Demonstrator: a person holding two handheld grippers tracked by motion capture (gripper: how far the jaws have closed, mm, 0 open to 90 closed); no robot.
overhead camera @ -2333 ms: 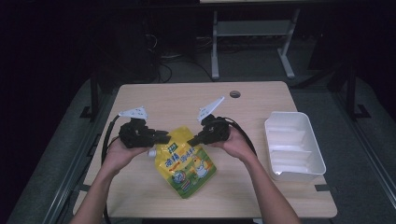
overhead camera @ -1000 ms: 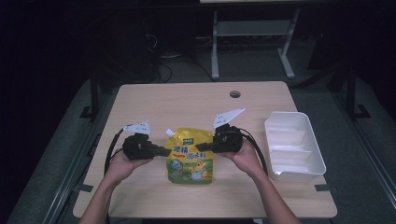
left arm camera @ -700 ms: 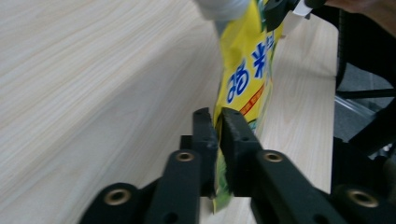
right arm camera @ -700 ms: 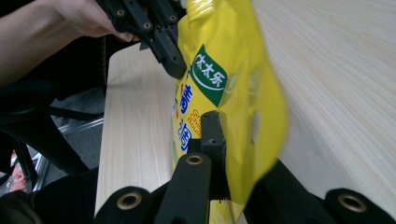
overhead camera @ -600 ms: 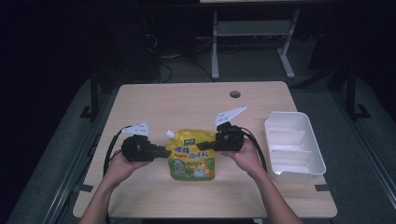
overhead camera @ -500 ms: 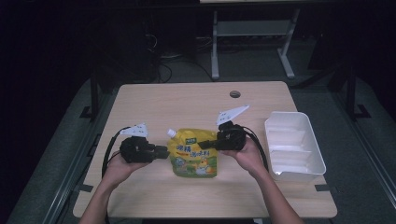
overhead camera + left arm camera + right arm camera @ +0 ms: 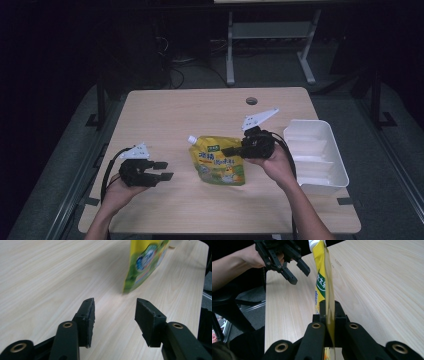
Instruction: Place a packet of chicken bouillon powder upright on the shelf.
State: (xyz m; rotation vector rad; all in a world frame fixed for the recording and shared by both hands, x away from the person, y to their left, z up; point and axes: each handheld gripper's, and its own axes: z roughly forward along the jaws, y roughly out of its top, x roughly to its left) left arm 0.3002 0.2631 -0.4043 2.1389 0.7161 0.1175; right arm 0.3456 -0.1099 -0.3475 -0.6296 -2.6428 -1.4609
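- The right gripper (image 7: 231, 149) is clamping the pouch (image 7: 218, 161) by its edge, jaws pressed together on the thin film; in the right gripper view the pouch (image 7: 325, 285) is rising edge-on straight out from between the jaws.
- The pouch is hanging just ahead of the right gripper's tips, spout (image 7: 192, 140) at the end farthest from the gripper, its lower corner looking close to or resting on the table (image 7: 200, 107).
- The left gripper (image 7: 162, 170) is standing off with jaws apart and nothing between them; they have just been opening. From the left gripper view the pouch (image 7: 146, 260) is lying ahead and to one side, well clear of the pads (image 7: 88, 315).
- Seen from the right gripper view, the left gripper (image 7: 297, 271) is hovering beyond the pouch, off to one side, not touching it.
- Judged from this, the handover to one gripper is looking done: the right one alone is carrying the pouch.
- The tray (image 7: 332, 155) is sitting empty behind the right gripper, on its wrist side, near the table's edge.
- What seems left, as a guess: carrying the pouch over to the tray and letting go there. None of that is begun yet; the pouch is well apart from the tray.
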